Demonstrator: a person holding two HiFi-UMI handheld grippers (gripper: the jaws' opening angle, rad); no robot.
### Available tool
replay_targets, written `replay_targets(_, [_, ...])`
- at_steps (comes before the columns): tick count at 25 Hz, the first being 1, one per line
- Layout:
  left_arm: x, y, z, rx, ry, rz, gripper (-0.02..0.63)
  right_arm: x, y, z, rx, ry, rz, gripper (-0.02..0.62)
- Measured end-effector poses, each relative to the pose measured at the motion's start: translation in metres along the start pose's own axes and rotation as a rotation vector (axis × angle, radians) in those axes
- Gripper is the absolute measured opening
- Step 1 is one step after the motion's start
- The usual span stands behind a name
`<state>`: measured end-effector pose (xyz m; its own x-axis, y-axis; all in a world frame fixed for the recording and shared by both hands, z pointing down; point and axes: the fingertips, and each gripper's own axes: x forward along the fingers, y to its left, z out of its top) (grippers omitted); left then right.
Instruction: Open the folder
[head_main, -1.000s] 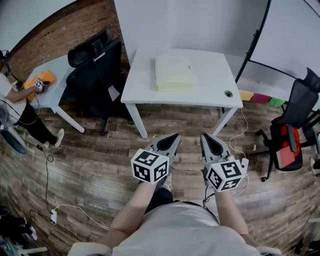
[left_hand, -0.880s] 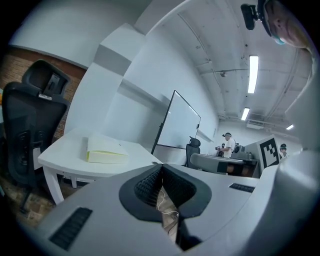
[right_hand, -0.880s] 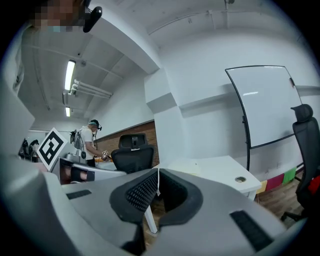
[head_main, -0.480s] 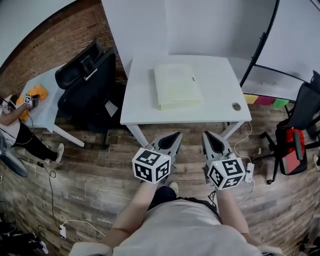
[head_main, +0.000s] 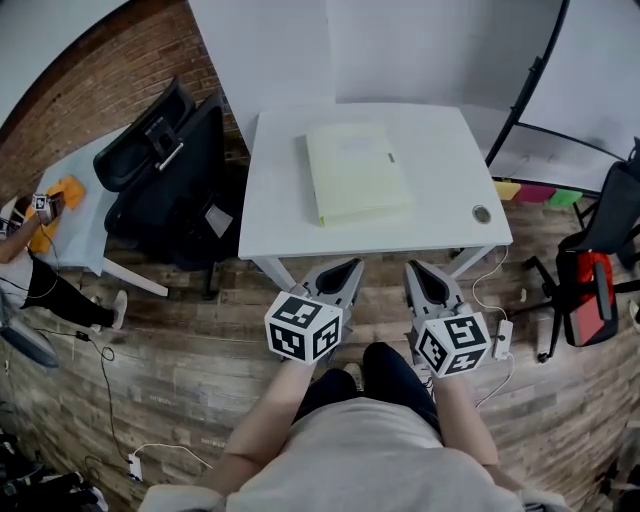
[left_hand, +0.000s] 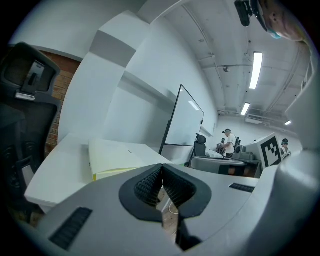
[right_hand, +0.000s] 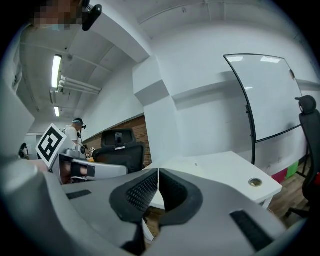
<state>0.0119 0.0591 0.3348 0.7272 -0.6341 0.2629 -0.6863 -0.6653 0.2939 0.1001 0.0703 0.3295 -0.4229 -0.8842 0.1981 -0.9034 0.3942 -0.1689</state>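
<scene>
Approaching the white table (head_main: 440, 150), we have not yet started on the task itself. The pale yellow folder (head_main: 355, 172) lies closed and flat on the tabletop, left of the middle, with its long sides running from near to far. Nothing touches it. We judge the whole of the task is still ahead: reaching over the near edge of the table, catching the cover, and swinging it open.

Our left gripper (head_main: 345, 272) hangs in front of us above the wooden floor (head_main: 180, 350), just short of the table's near edge. Its jaws are pressed together with nothing between them, as its own view shows. Our right gripper (head_main: 413, 274) hangs beside it, level with it and equally short of the table. Its ribbed pads are likewise closed to a thin slit and empty. Both will need to part before either can take the cover.

Against the earlier head view, the table now sits closer and larger, and its near edge has come down almost to the gripper tips. The black office chair (head_main: 165, 170) at the left has also drawn nearer. The two grippers keep the same side-by-side pose in front of our body, jaws closed then as now. The folder lies in the same spot on the table.
</scene>
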Motion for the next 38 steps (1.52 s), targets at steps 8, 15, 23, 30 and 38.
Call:
replay_targets(8, [0.023,0.025,0.005,0.027,0.005,0.061,0.018,0.035,-0.03,-0.009,0.037,0.022,0.006,0.023])
replay_targets(15, [0.06,0.049,0.02,0.051,0.014,0.092,0.018,0.076,-0.062,-0.002,0.045,0.033,0.028,0.023])
replay_targets(23, [0.104,0.073,0.033,0.13,0.056,0.134,0.018,0.116,-0.095,0.01,0.034,0.052,0.052,0.024])
replay_targets(30, [0.134,0.089,0.033,0.183,0.116,0.145,0.02,0.141,-0.121,0.004,0.043,0.103,0.064,0.023])
replay_targets(38, [0.15,0.102,0.018,0.317,0.231,0.151,0.02,0.158,-0.142,-0.009,0.063,0.15,0.067,0.023])
